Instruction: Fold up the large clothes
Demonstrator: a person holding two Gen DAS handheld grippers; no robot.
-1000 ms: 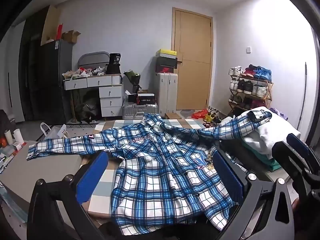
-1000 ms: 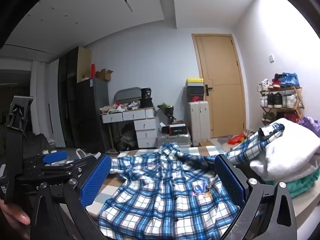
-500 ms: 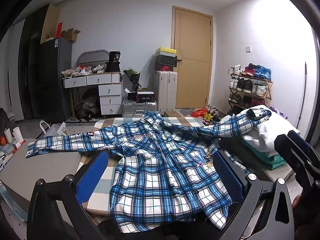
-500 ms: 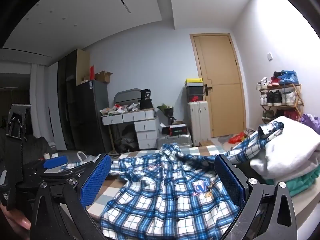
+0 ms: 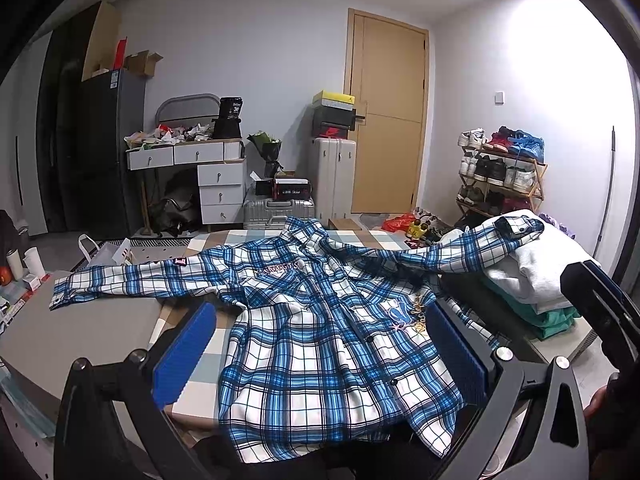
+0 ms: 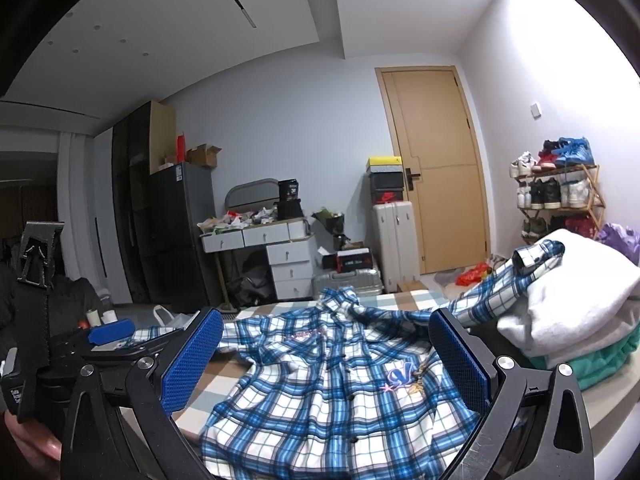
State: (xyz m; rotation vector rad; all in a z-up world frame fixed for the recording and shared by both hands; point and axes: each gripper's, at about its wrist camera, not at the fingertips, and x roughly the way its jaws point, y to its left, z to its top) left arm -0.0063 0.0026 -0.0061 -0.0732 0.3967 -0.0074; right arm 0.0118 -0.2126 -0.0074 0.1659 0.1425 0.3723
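A blue-and-white plaid shirt [image 5: 320, 320] [image 6: 320, 384] lies spread front-up on a checked tabletop [image 5: 200, 364]. Its left sleeve [image 5: 120, 284] stretches flat to the left; its right sleeve [image 5: 460, 252] drapes up over a stack of folded clothes [image 5: 536, 280]. My left gripper [image 5: 320, 348] hovers open above the shirt's lower half, blue pads wide apart, nothing between them. My right gripper [image 6: 324, 356] is also open and empty, held higher over the shirt. The left gripper's blue pad [image 6: 110, 330] shows at the left of the right wrist view.
The folded stack [image 6: 576, 312] of white, grey and green clothes sits at the table's right. A grey surface [image 5: 60, 332] adjoins the table on the left, with cups [image 5: 24, 260] beyond. Behind are a drawer desk [image 5: 192, 184], suitcases [image 5: 332, 184], a door [image 5: 388, 120] and a shoe rack [image 5: 500, 176].
Both grippers have drifted slightly, raising the views a little; the right wrist view now shows more ceiling. The shirt has not moved and both grippers stay open.
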